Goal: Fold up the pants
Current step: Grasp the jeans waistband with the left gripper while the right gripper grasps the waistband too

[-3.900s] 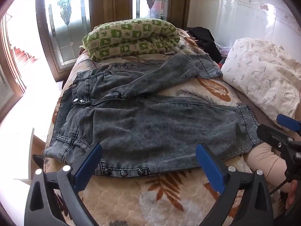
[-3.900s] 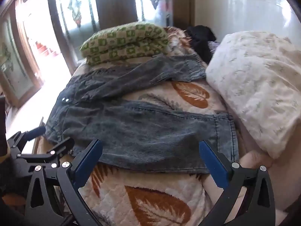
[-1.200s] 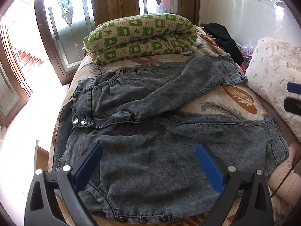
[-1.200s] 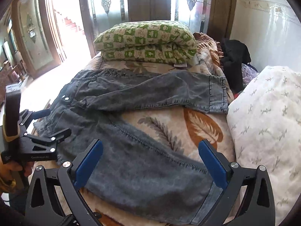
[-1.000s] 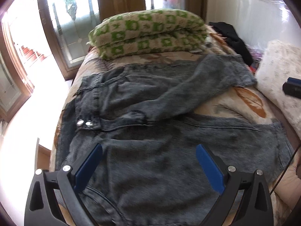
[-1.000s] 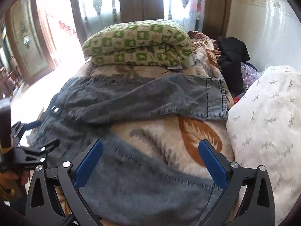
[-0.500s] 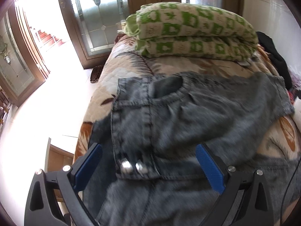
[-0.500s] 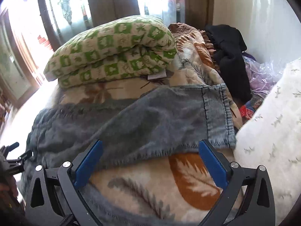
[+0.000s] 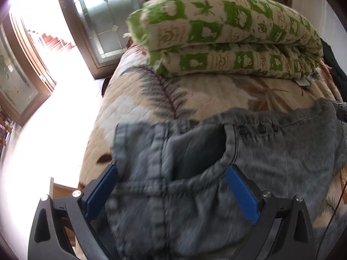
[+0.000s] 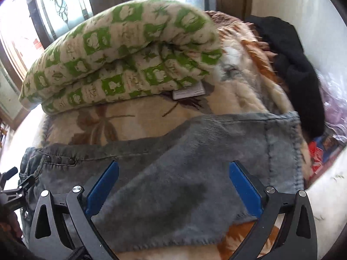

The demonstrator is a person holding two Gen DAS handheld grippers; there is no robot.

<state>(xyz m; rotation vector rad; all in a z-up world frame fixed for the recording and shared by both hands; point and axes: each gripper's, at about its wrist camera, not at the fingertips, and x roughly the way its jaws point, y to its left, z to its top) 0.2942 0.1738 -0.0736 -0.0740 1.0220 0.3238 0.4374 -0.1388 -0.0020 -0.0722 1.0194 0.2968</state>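
**Inspector A:** Where are the pants?

**Inspector B:** The grey denim pants [image 9: 249,156] lie spread on the leaf-patterned bedspread [image 9: 195,95]. The left wrist view shows the waistband end with a dark pocket opening [image 9: 195,151]. The right wrist view shows a leg lying across the bed, its hemmed cuff [image 10: 282,149] pointing toward the wall side.

**Inspector A:** State of the left gripper?

**Inspector B:** The left gripper [image 9: 171,192] is spread wide, blue pads well apart, nothing between them. It sits low over the waistband area. One pad [image 9: 102,190] is near the waistband's outer edge, the other over the fabric beside the pocket. Whether the pads touch the cloth cannot be determined; the view is blurred.

**Inspector A:** And the right?

**Inspector B:** The right gripper [image 10: 173,190] is likewise released, jaws wide, empty. It is low over the middle of the leg, short of the cuff.

**Inspector A:** Surroundings?

**Inspector B:** A folded green-and-cream quilt [image 10: 121,60] lies at the far end of the bed, beyond the pants and apart from them. A black garment [image 10: 292,65] lies against the wall, just past the cuff. The left gripper's frame shows at the left edge of the right wrist view.
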